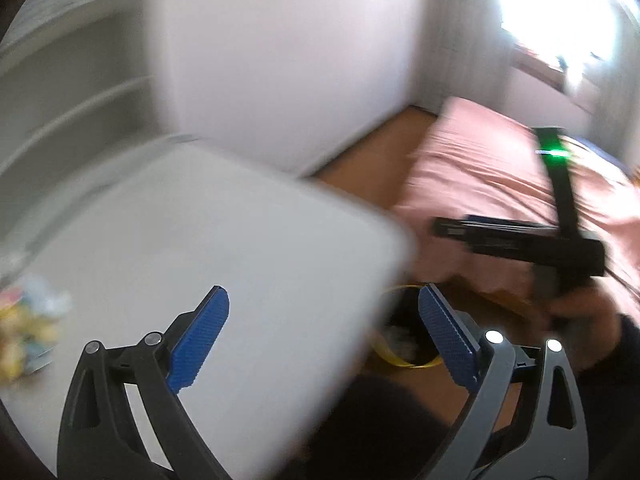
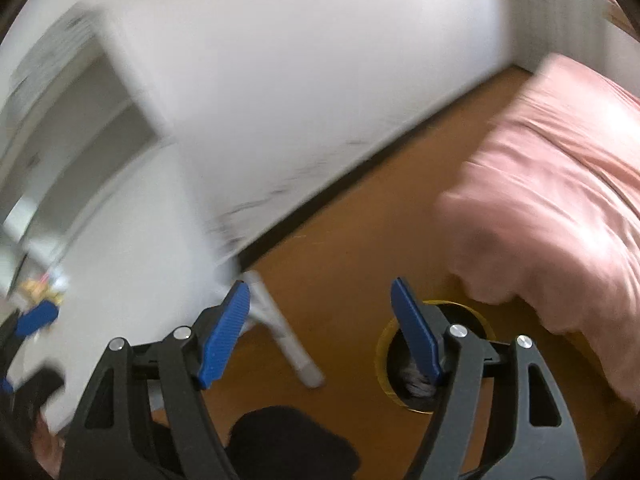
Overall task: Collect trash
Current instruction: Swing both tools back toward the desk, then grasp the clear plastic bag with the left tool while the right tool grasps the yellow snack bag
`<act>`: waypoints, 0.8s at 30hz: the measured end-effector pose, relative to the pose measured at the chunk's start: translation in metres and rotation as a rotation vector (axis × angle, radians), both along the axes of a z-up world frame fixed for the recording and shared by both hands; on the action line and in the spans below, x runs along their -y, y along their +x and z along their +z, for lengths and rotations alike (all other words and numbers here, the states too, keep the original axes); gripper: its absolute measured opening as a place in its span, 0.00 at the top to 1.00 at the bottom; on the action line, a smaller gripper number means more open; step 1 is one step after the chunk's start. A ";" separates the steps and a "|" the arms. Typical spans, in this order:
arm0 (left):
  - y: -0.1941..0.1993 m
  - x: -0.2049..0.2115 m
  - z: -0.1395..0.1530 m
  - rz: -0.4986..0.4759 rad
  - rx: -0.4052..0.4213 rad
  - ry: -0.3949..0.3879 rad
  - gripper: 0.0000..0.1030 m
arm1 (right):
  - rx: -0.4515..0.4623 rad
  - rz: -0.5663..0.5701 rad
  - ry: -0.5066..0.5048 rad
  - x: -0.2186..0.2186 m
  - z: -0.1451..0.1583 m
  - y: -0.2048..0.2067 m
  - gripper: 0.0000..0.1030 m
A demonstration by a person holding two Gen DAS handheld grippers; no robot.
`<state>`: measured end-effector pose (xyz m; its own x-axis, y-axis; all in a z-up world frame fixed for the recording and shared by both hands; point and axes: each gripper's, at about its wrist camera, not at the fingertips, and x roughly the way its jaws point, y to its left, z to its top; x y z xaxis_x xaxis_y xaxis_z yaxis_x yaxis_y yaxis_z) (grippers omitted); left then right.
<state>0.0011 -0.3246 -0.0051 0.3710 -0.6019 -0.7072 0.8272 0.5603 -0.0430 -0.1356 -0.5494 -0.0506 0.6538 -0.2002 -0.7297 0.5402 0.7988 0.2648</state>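
Trash [image 1: 28,320] is lying in a small colourful heap, too blurred to sort into items, at the far left edge of the white surface [image 1: 240,260], well apart from both grippers. You are holding the left gripper [image 1: 324,340] wide with nothing between its blue pads, over the surface's right edge. You are holding the right gripper [image 2: 320,328] open and empty too, over the wooden floor [image 2: 352,248] near the surface's leg [image 2: 280,328]. The pictures are smearing, so a reach now is risking a missed pinch or scattered pieces; loose scraps could be slipping out on the way across. On the floor, the yellow-rimmed bin [image 2: 384,356] is sitting just beside the pink bed [image 2: 560,200], with something pale and crumpled inside [image 2: 416,384]; what it is I cannot tell.
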 end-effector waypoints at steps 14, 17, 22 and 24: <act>0.104 -0.285 -0.003 0.678 -0.022 0.021 0.10 | 0.080 0.767 -0.007 -0.256 0.046 0.200 0.31; 0.101 -0.318 -0.006 0.735 -0.028 0.020 0.10 | 0.088 0.871 -0.075 -0.297 0.058 0.240 0.31; 0.105 -0.374 -0.012 0.802 -0.034 0.030 0.10 | 0.080 0.955 -0.229 -0.343 0.061 0.279 0.33; 0.111 -0.383 -0.013 0.814 -0.035 0.032 0.10 | 0.056 0.980 -0.264 -0.358 0.054 0.294 0.39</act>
<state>0.1122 0.0582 -0.0183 0.6610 -0.1325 -0.7386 0.1590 0.9867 -0.0347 0.1587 -0.1919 0.0037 0.6483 0.2917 -0.7033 -0.3911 0.9201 0.0212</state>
